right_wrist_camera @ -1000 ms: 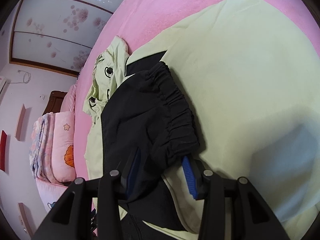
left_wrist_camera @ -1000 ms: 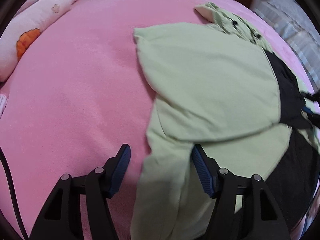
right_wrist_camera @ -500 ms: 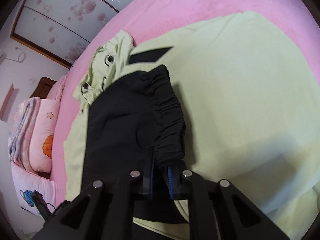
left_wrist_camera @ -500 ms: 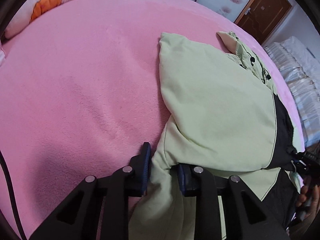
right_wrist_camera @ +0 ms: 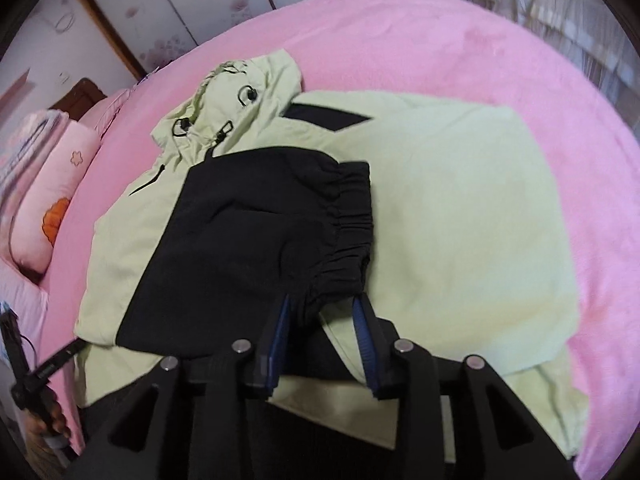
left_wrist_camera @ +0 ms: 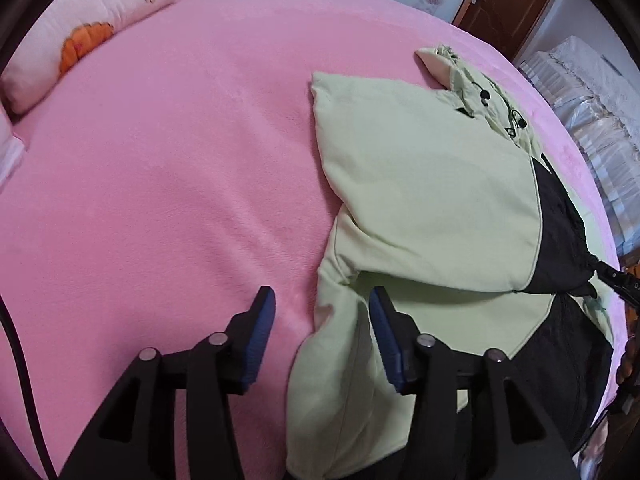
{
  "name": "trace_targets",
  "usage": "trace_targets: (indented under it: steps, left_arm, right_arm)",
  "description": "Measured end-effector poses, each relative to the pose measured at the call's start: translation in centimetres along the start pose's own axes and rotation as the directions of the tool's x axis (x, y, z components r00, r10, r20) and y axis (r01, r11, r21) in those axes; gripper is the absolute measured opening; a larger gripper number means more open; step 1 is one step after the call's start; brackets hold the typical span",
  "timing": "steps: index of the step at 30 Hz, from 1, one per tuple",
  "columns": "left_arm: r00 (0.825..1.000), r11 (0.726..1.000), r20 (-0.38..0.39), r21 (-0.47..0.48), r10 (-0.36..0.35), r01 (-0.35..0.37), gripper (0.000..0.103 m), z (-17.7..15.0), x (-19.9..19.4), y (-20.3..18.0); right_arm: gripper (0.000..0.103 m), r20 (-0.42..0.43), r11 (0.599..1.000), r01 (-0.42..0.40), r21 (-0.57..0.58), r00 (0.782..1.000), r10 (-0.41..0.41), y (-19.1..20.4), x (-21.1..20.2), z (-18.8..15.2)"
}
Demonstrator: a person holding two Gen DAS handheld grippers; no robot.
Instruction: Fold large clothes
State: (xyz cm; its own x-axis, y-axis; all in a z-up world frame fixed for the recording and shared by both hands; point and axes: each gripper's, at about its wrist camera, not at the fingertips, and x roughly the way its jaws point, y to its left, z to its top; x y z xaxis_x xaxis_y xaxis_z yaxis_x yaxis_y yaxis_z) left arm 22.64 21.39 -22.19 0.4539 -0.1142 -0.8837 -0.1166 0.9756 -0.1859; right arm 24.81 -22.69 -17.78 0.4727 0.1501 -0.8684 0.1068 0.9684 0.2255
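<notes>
Two grippers are over the pink bed, where your green jacket lies partly folded. Your left gripper is opening; a sleeve edge lies between its spread jaws, not pinched. Your right gripper is opening too, and the black cuff sits loose between its fingers.

The pale green hooded cloth jacket looked matt and smooth, and its black sleeve with a gathered elastic cuff was a finely woven, dull fabric. The pink fleece bed cover had a soft, fuzzy nap. The black plastic gripper fingers looked matt, with ribbed blue rubbery pads and shiny metal pins. The brown wooden door had a slight gloss.
</notes>
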Motion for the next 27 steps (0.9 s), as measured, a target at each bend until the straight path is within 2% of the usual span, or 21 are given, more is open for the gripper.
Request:
trace_targets:
  steps: [3, 5, 8, 11, 14, 16, 18, 20, 22, 23, 24, 25, 27]
  left_arm:
    - [0.996, 0.998, 0.067, 0.011, 0.063, -0.064, 0.049, 0.5, -2.4, -1.3]
    - [0.99, 0.996, 0.112, 0.017, 0.086, -0.089, 0.049, 1.0, -3.6, -2.6]
    - [0.986, 0.999, 0.161, 0.018, 0.035, -0.038, 0.049, 2.0, -3.9, -4.7]
    - [0.986, 0.999, 0.166, 0.048, -0.03, 0.022, 0.049, 3.2, -1.6, -8.2]
    - [0.989, 0.998, 0.147, 0.049, 0.033, -0.041, 0.049, 3.7, 1.7, -10.4]
    - [0.991, 0.996, 0.098, -0.002, 0.091, -0.091, 0.049, 3.7, 4.0, -9.8]
    - [0.989, 0.99, 0.061, -0.047, 0.134, -0.132, 0.049, 3.3, 5.6, -8.3]
    - [0.991, 0.992, 0.068, -0.061, 0.117, -0.113, 0.051, 3.0, 5.9, -7.1]
    - [0.988, 0.991, 0.078, -0.031, 0.134, -0.132, 0.051, 2.9, 5.9, -7.0]
    - [0.985, 0.989, 0.08, -0.013, 0.151, -0.15, 0.051, 2.8, 5.9, -6.9]
    - [0.986, 0.989, 0.079, -0.006, 0.145, -0.145, 0.051, 2.8, 6.0, -6.6]
    - [0.987, 0.991, 0.079, -0.009, 0.137, -0.137, 0.051, 2.8, 5.9, -6.4]
    - [0.989, 0.992, 0.074, -0.015, 0.127, -0.126, 0.051, 2.9, 5.8, -6.0]
  right_arm:
    - [0.033, 0.087, 0.994, 0.101, -0.052, 0.992, -0.096, 1.1, -2.1, -0.5]
    - [0.033, 0.147, 0.988, 0.13, -0.084, 0.982, -0.117, 2.1, -3.0, -0.7]
    - [0.033, 0.161, 0.992, 0.04, -0.12, 0.987, -0.02, 4.0, -2.6, -0.4]
    - [0.033, 0.129, 0.987, -0.025, -0.159, 0.991, 0.046, 6.8, -0.7, -0.2]
    - [0.032, 0.098, 0.976, -0.061, -0.211, 0.992, 0.083, 9.6, 1.6, -0.3]
    - [0.031, 0.059, 0.967, -0.1, -0.232, 0.991, 0.117, 10.9, 3.3, -0.5]
    - [0.03, 0.041, 0.961, -0.076, -0.267, 0.995, 0.09, 11.5, 5.2, -0.6]
    - [0.029, 0.02, 0.963, 0.008, -0.271, 1.0, -0.003, 10.3, 6.8, -0.4]
    - [0.022, 0.034, 0.968, 0.076, -0.239, 0.997, -0.07, 7.7, 7.1, 0.0]
    - [0.014, 0.046, 0.971, 0.095, -0.219, 0.995, -0.087, 6.4, 6.8, 0.1]
    - [0.0, 0.053, 0.976, 0.108, -0.19, 0.994, -0.1, 4.8, 6.5, 0.3]
    - [0.0, 0.046, 0.982, 0.104, -0.159, 0.994, -0.098, 3.3, 6.2, 0.4]
    - [0.0, 0.024, 0.995, 0.021, -0.1, 1.0, -0.019, 1.2, 5.5, 0.4]
